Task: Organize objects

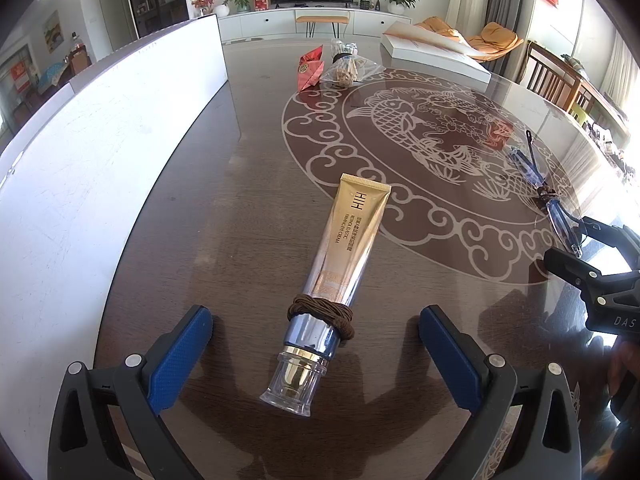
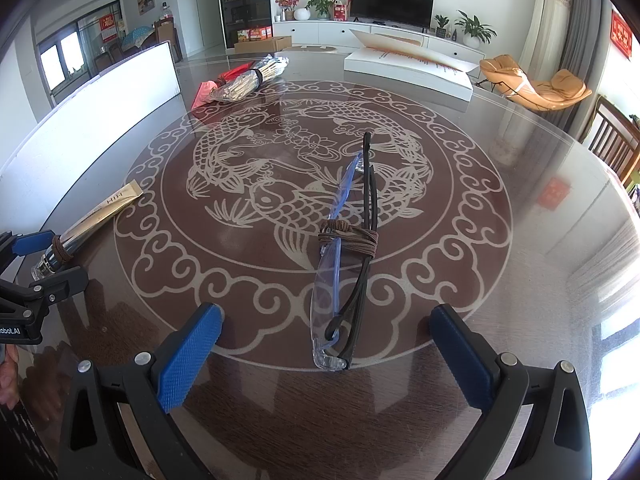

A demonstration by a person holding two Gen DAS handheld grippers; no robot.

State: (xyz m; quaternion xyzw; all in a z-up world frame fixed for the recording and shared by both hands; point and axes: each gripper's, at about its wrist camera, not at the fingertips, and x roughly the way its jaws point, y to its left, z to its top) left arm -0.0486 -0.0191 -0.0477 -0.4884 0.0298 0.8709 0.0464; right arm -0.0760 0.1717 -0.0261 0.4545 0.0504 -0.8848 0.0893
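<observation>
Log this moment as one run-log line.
left gripper: open, straddling cream tube | right gripper: open, straddling folded glasses | both lie banded on table | nothing gripped

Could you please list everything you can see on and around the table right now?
Tube: one, gold and silver, clear cap, lying between the left gripper's open fingers.
Glasses: one folded pair, clear-blue lenses, black arms, lying between the right gripper's open fingers.
Bands: two, brown, one wound around the tube, one around the glasses.
Stick bundle: one, pale, in a clear bag, far side.
Red packet: one, beside the bundle.
White box: one, far right.
White board: one, along the left edge.
Table: one, dark brown, fish pattern.
Left gripper: black, blue pads, open.
Right gripper: same, open.
</observation>
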